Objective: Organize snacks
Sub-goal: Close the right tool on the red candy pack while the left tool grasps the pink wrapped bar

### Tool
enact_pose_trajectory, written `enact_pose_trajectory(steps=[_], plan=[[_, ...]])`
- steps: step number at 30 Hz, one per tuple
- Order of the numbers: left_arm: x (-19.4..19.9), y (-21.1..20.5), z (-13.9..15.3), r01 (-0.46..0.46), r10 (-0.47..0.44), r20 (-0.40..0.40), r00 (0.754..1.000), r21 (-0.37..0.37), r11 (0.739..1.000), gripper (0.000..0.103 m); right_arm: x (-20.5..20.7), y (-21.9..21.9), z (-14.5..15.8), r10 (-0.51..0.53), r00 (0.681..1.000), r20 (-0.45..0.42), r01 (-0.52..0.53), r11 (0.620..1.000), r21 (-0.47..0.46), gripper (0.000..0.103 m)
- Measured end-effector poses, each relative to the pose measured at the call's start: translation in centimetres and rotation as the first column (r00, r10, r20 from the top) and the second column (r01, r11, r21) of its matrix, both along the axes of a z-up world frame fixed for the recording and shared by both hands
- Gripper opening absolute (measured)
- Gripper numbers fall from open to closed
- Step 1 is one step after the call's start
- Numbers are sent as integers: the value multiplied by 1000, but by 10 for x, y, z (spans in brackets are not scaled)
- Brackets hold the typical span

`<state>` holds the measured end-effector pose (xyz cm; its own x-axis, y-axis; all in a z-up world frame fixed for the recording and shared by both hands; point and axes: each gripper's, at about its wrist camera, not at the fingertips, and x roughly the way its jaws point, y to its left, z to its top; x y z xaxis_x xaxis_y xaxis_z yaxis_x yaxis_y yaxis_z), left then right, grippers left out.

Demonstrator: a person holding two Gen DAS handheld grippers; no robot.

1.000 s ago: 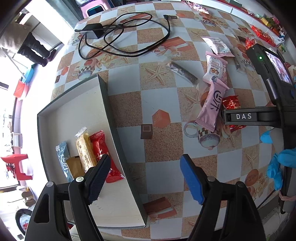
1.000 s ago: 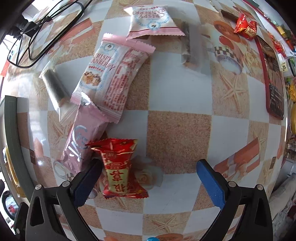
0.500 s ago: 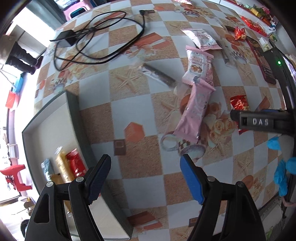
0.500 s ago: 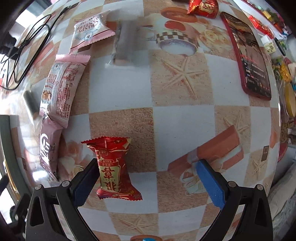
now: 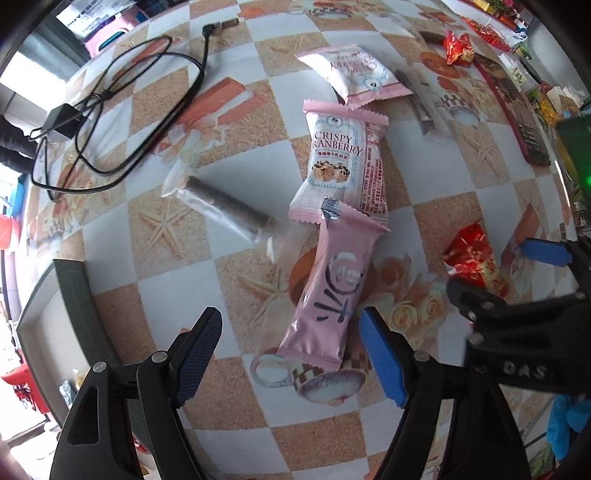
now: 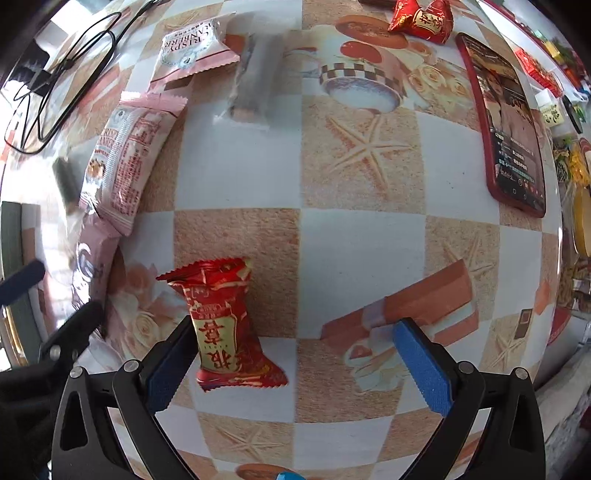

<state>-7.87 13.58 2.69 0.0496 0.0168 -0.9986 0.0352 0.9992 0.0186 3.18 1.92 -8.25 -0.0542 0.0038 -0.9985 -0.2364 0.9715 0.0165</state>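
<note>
My left gripper (image 5: 291, 354) is open above the table, and the lower end of a long pink snack bar (image 5: 328, 295) lies between its fingers. A pink-and-white cranberry packet (image 5: 347, 162) overlaps the bar's top end. A dark stick in clear wrap (image 5: 225, 206) lies to their left. My right gripper (image 6: 295, 365) is open too. A red snack packet (image 6: 225, 325) lies flat between its jaws, close against the left pad (image 6: 170, 365), with a wide gap to the right pad. The left wrist view shows that red packet (image 5: 476, 258) beside the right gripper's fingers.
A grey tray (image 5: 74, 295) with several snacks sits at the left edge. A black charger and cable (image 5: 110, 110) lie at the back left. A second cranberry packet (image 6: 195, 48), a clear-wrapped stick (image 6: 255, 85), red candies (image 6: 424, 18) and a red-cased phone (image 6: 513, 125) lie farther back.
My left gripper moved from over the tray to the right and lower, so the pink bar now lies between its fingers. The right gripper shifted; the red packet now sits by its left pad.
</note>
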Motion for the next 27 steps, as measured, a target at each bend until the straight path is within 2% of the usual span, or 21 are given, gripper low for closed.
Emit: enact_pose_trajectory(steps=[2, 5, 12, 19, 23, 25, 26, 27], plan=[[2, 2, -2, -18, 18, -3, 1000, -19, 1000, 80, -1, -4, 0, -2, 1000, 2, 2, 1000, 0, 103], [2, 0, -9, -22, 22, -20, 1000, 12, 1000, 80, -5, -6, 0, 4, 1000, 13, -4, 1000, 2, 103], [5, 3, -17, -23, 23, -7, 1000, 20, 1000, 80, -13, -10, 0, 15, 1000, 25, -15, 1000, 6, 103], [15, -7, -11, -45, 45, -7, 999, 16, 999, 79, -12, -12, 5, 29, 999, 13, -29, 1000, -1, 101], [22, -18, -10, -29, 29, -9, 1000, -11, 1000, 63, -12, -7, 19, 90, 995, 40, -90, 996, 6, 81], [24, -28, -8, -4, 4, -11, 1000, -19, 1000, 47, -15, -2, 24, 128, 991, 42, -129, 992, 5, 65], [25, -34, -6, 9, -10, -15, 1000, -24, 1000, 35, -16, 0, 26, 140, 989, 46, -141, 990, 4, 53], [25, -40, -6, 31, -31, -18, 999, -25, 999, 27, -18, 2, 29, 149, 988, 51, -149, 989, 2, 47]])
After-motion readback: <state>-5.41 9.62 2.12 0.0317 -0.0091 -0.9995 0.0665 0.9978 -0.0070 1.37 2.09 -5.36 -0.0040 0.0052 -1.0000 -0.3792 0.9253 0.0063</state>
